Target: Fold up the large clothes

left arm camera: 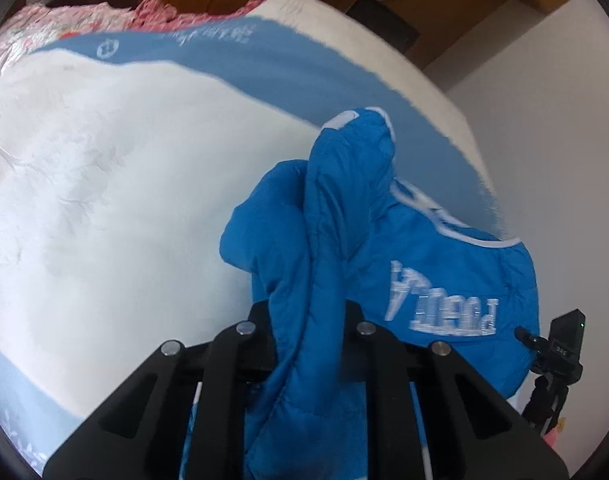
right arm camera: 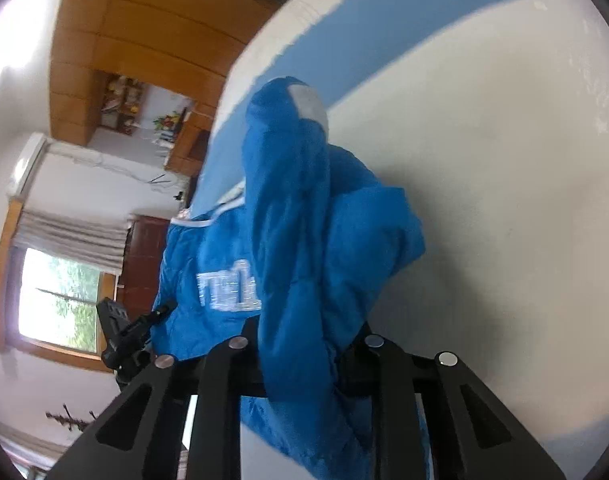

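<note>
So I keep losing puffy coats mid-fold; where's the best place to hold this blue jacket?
Judging by this pose, grip a bunched quilted ridge of the blue jacket, coming from the near edge of the bed, as the left gripper and right gripper do now. The gathered fold gives the fingers thickness; flat slick panels probably slip.

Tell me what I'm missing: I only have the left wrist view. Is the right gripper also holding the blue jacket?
Observer: Yes. The right gripper is shut on a bunched fold of the blue jacket, like the left gripper in your view.
Operator: What is behind the jacket on that side?
Observer: A window with a pleated blind above it, which your view lacks.
Operator: Any lettering visible there?
Observer: A white printed patch shows on the jacket, left of the held fold, too blurred to read.
</note>
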Available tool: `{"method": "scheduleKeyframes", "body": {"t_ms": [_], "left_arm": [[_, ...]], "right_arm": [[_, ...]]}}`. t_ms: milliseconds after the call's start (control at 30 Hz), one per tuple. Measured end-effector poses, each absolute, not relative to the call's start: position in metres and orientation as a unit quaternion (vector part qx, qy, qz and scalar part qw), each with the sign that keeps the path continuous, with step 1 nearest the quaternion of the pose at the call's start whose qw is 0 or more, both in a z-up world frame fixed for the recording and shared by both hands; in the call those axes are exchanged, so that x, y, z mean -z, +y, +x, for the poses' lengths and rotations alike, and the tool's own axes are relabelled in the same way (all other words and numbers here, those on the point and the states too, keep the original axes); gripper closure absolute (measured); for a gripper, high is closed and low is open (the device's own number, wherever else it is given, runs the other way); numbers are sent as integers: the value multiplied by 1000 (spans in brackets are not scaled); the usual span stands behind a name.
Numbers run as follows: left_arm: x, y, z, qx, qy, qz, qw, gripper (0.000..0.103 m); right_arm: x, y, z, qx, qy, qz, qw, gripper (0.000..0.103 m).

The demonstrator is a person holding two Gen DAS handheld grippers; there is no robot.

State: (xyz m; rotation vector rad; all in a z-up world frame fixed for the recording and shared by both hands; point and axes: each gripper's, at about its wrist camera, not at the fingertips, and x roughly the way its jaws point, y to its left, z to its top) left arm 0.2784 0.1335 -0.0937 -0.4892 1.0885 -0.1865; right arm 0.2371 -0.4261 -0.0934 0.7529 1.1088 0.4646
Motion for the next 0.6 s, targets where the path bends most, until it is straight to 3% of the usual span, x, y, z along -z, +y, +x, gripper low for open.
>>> {"method": "scheduleKeyframes", "body": {"t_ms": [333,600], "left_arm": [[37,152,170,109,514,-233,818,89],[75,179,86,77,549,-246,795,88]], "right_arm": [[38,-400,138,-255,521,314,752,82],[71,-379,77,-233,573,319,718,82]]}}
